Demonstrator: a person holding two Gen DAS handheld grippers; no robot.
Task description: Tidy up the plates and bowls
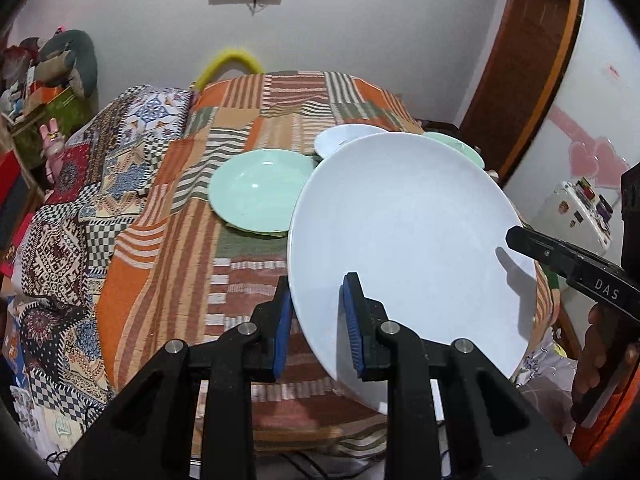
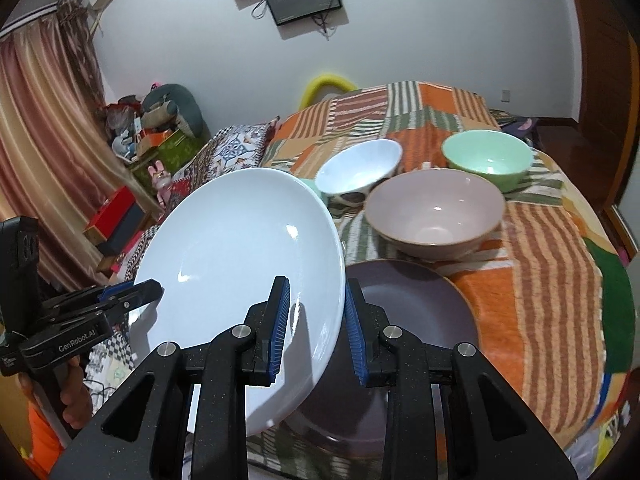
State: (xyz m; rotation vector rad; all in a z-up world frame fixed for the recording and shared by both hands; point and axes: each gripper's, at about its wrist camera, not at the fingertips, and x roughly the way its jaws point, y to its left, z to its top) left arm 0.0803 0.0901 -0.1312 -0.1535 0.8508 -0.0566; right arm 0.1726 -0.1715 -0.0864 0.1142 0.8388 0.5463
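Note:
A large white plate (image 1: 408, 248) is held tilted above the patchwork-covered table, one gripper on each side of it. My left gripper (image 1: 318, 320) straddles its left rim. My right gripper (image 2: 316, 316) straddles its right rim, and the plate also shows there (image 2: 240, 280). The jaws of both stand around the rim with small gaps showing. A mint green plate (image 1: 260, 192) lies on the table behind. A dark purple plate (image 2: 416, 320) lies under the white plate. A white bowl (image 2: 360, 168), a beige bowl (image 2: 436, 212) and a mint bowl (image 2: 486, 156) stand beyond.
The table has a striped orange patchwork cloth (image 2: 552, 280). A patterned quilt (image 1: 80, 220) hangs over furniture at the left. A white fridge (image 1: 580, 208) stands at the right. Cluttered boxes and toys (image 2: 152, 132) sit by the curtain.

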